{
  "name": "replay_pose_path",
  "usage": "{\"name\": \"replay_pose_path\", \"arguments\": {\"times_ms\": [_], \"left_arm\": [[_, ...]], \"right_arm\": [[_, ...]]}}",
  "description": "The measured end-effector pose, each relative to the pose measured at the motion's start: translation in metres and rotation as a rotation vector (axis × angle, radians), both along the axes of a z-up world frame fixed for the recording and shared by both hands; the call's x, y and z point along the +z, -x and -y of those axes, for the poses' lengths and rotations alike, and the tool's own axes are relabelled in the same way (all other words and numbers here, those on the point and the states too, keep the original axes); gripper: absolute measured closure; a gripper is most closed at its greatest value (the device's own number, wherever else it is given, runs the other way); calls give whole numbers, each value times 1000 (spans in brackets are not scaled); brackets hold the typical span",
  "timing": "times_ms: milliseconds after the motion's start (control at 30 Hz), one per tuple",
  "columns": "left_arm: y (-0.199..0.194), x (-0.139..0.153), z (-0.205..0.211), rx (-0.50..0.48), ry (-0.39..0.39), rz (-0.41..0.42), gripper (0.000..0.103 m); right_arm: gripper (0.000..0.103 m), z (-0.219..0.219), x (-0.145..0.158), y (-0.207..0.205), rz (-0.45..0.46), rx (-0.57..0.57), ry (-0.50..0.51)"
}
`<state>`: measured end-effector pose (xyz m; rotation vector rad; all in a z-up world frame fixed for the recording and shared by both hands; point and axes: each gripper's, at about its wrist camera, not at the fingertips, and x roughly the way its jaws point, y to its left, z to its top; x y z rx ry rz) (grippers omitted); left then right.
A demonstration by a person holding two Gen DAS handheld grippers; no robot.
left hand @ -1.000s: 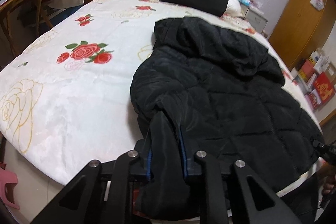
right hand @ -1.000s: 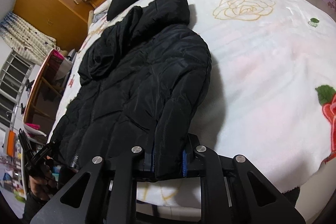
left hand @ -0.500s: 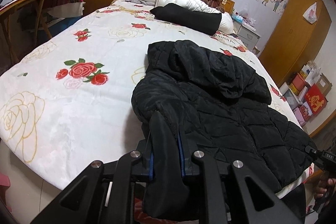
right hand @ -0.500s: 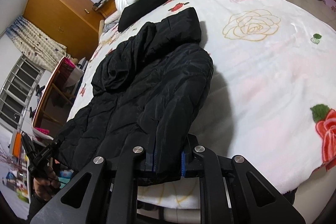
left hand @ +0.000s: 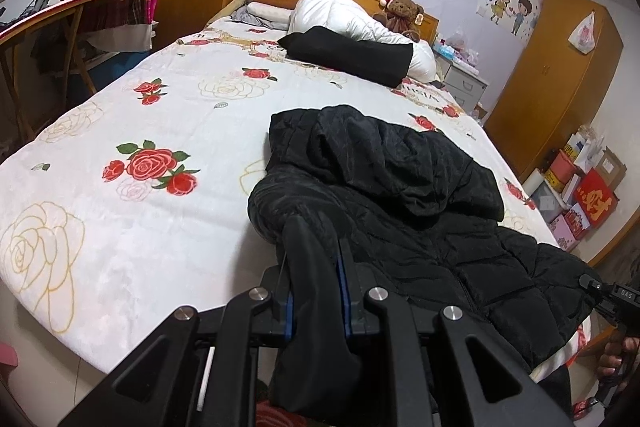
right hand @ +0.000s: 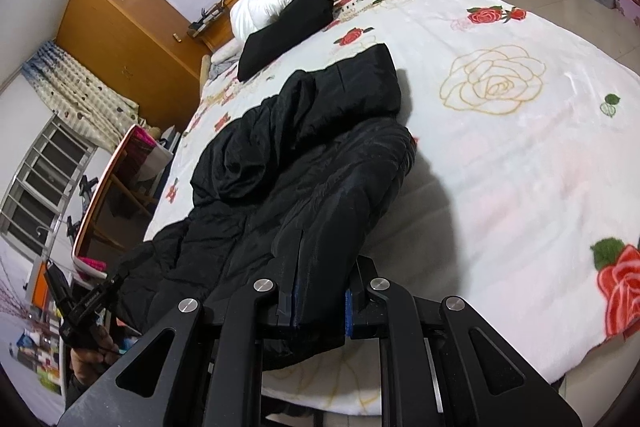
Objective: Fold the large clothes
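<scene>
One black puffer jacket [left hand: 420,211] lies front-up on the rose-print bed [left hand: 132,187], hood twd headboard; 2 tools: left tool [left hand: 316,291] pinches one sleeve cuff, right tool [right hand: 320,303] pinches the other; both angled down over the bed's foot edge.

The black jacket [left hand: 400,211] hides the left hand-held gripper's [left hand: 316,291] pads; its hem, below that gripper, is hidden by the gripper's frame. Far beyond, the teddy bear's [left hand: 402,15] tag is unreadable.
</scene>
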<state>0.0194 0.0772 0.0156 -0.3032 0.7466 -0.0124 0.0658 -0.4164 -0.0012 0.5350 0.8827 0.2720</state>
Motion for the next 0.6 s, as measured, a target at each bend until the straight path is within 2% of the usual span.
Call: {"name": "replay_pose_path", "arguments": {"times_ms": [267,600], "left_arm": [[-17,10,-7,8,18,29,86],[-55,26,-21,39,81,63,87]], "right_arm": [[88,4,14,-19,30,-22,-21],[88,0,36,-61,77,-32,-15]]}}
